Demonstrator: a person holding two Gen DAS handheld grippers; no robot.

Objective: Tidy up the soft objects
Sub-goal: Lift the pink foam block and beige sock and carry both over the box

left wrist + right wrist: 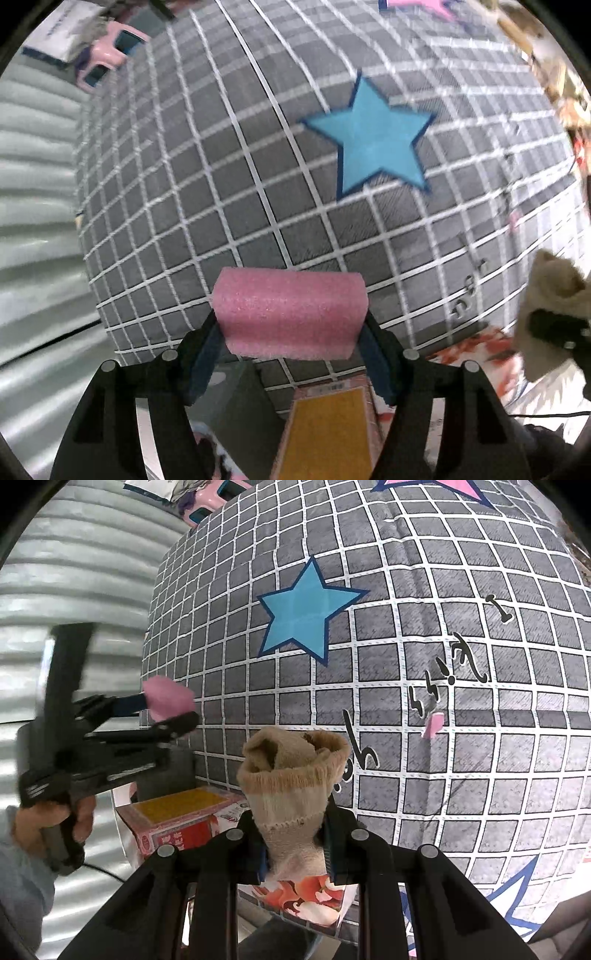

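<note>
In the left wrist view we see our left gripper (291,354) clamped on a pink foam roll (290,318), its blue-padded fingers (376,363) pressing the roll's two ends so it lies crosswise at about 6 o'clock in the frame. Behind it spreads the grey grid-patterned sheet (207,177), with a blue star (373,142) printed at roughly 1 o'clock from the roll. A yellow-topped box (328,428) sits beneath the gripper, low at 6 o'clock. At 4 o'clock, on the frame's edge, the beige sock (550,295) shows beside a dark bit of the other tool. In the right wrist view our right gripper (295,853) pinches that beige sock (291,775) near its lower end — the bunched cuff stands upright above the fingertips, at 6 o'clock. The left gripper (166,710) appears at 9 o'clock, held in a hand (55,819), with the pink foam roll (168,698) between its fingers, well apart from the sock. A small pink scrap (433,725) lies on the sheet at 3 o'clock — near black scribbled lettering (454,679).
</note>
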